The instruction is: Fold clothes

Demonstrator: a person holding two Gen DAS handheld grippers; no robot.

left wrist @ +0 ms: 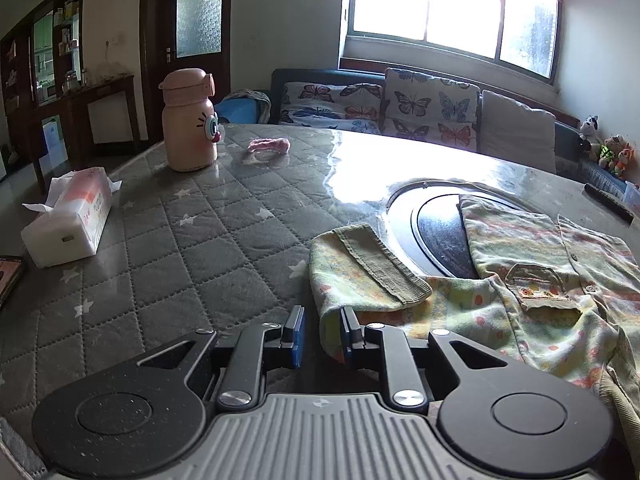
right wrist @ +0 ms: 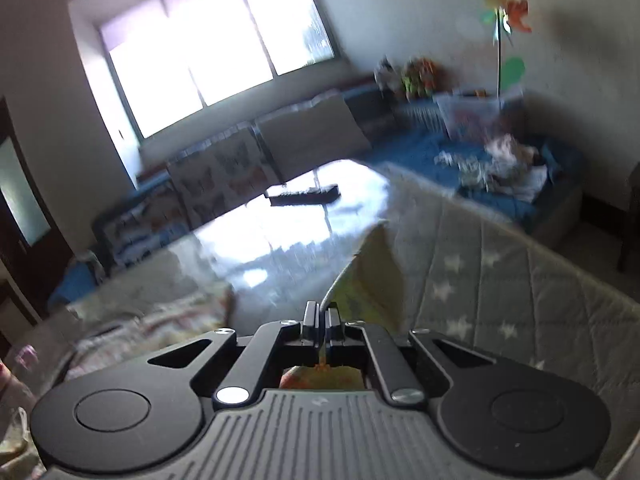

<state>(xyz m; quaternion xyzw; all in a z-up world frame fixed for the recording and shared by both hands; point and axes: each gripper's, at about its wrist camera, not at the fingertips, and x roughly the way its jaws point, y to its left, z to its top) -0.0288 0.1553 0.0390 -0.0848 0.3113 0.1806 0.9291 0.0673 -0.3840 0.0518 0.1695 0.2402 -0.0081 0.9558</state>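
Note:
A pale yellow-green patterned shirt (left wrist: 532, 292) with olive corduroy cuffs and a chest pocket lies on the quilted grey table (left wrist: 180, 240). Its left sleeve (left wrist: 360, 272) is folded inward. My left gripper (left wrist: 322, 326) is open, low over the table, with the sleeve's fold edge between its blue pads. My right gripper (right wrist: 321, 314) is shut on a part of the shirt (right wrist: 372, 276), which stands up from the jaws above the table. The rest of the shirt (right wrist: 152, 320) lies blurred to the left in the right wrist view.
A pink bottle (left wrist: 190, 120), a pink hair tie (left wrist: 269, 145) and a tissue pack (left wrist: 68, 220) sit on the table's left. A round black inset (left wrist: 436, 236) is under the shirt. A remote (right wrist: 304, 196) lies far on the table. A sofa (left wrist: 400, 108) stands behind.

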